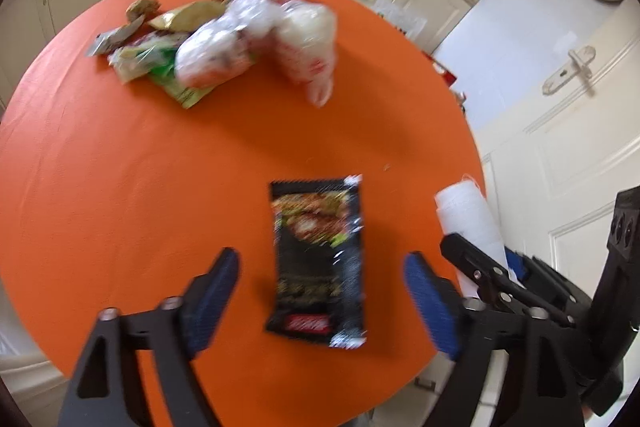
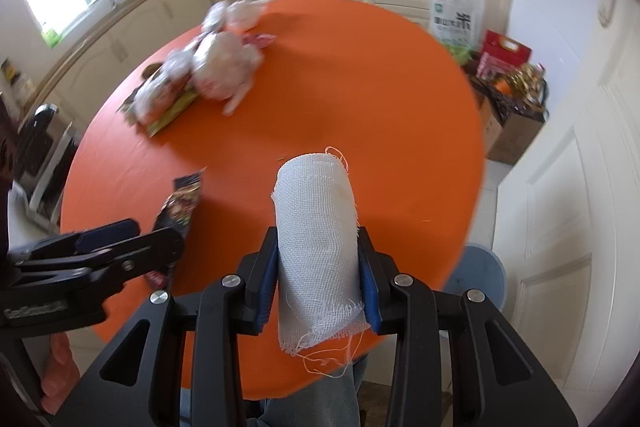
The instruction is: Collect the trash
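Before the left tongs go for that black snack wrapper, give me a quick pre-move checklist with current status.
1. Left tongs open: ok, the blue pads stand wide apart.
2. Black wrapper lined up: ok, it lies flat on the orange table between the two fingers, touched by neither.
3. Wrapper clear of other trash: ok, the pile of plastic bags sits far across the table.
4. Right tongs secure: ok, shut on the white gauze roll.
5. Right tongs out of the way: cannot tell, they sit close beside the left tongs' right finger.
6. Trash bin location: cannot tell.
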Available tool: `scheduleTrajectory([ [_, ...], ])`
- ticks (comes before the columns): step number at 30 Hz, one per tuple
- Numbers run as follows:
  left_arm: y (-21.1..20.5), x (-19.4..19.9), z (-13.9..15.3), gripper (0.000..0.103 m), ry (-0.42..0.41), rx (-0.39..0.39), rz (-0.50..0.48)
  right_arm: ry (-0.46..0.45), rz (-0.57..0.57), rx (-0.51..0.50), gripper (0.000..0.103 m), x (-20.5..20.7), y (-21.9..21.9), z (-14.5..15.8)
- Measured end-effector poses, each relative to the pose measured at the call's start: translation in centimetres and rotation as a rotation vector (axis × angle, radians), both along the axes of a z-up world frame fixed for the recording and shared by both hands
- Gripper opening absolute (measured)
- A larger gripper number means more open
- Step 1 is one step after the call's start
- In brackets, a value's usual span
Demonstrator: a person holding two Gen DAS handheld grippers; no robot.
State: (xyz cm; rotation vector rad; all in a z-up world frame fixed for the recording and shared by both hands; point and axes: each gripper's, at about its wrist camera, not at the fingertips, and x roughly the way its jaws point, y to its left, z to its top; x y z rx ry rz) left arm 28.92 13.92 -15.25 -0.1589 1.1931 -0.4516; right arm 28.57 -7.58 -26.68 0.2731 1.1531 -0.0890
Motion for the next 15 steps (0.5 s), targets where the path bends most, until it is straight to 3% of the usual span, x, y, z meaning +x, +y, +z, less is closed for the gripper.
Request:
scheduleTrajectory([
  [5,-2.4,0.3,-1.4,0.089,-0.028,0.182,0.053,-0.001,-0.022,0.003,0.036,-0.3,-1.5,0.1],
  [9,-4.1,-0.1,-1.8,0.086,-0.116,0.344,0.108,-0.005,-0.024,0.018,0.036,-0.1,-2.0,-0.1],
  [10,-4.6,-0.4,-2.0,0.090,-0.130,0.375,0.108,-0.005,-0.022,0.021,0.036,-0.1,-2.1,-0.1],
  [13,-5.0,-0.9,-2.0,0.075,-0.172,0.356,0.084,-0.010,-0.018,0.030,0.036,0.1,-2.2,-0.1],
  [15,-5.0,-1.0,-1.9,0.043,-0.166,0.323,0.069,-0.013,-0.020,0.036,0.036,0.2,-2.2,-0.1],
])
